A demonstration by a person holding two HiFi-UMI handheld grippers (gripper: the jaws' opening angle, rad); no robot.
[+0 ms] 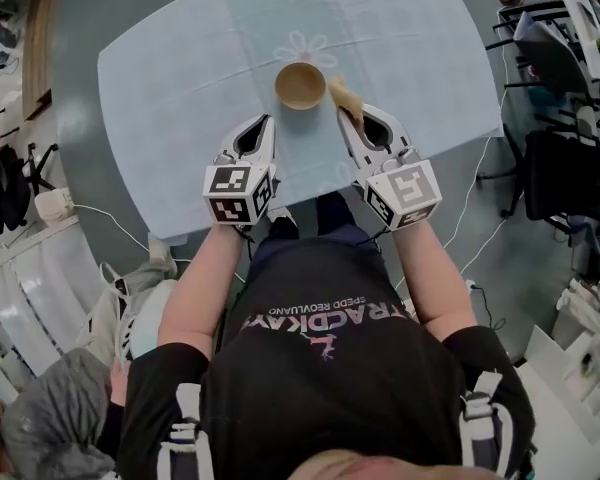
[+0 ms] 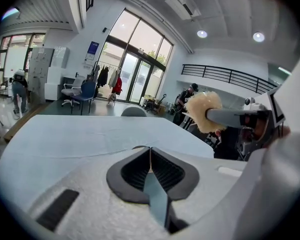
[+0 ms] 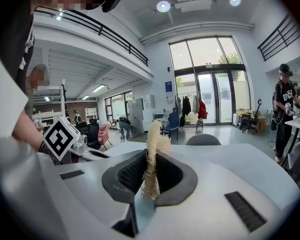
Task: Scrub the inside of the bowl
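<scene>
- Desk: we record one, covered by a pale blue cloth with a faint flower print near the far side.
- Bowl: one, tan, round and upright with its mouth open upward. It stands on the cloth at mid-desk, just ahead of the two grippers and between their tips. We see nothing inside it.
- Loofah scrubber: one, pale and fibrous. In the head view it lies just beside the bowl's right rim, outside the bowl; we cannot tell whether it touches.
- Right gripper: its jaws are clamped on the loofah scrubber, which stands up between the dark pads and pokes out past them. The gripper sits to the right of the bowl, angled toward it.
- Left gripper: its jaws are pressed together with nothing between them. It is held over the desk's near edge, left of the bowl and clear of it.
- Marker cubes: one on each gripper, left and right, both toward the person.
- Person: black T-shirt, bare forearms, one gripper in each hand.
</scene>
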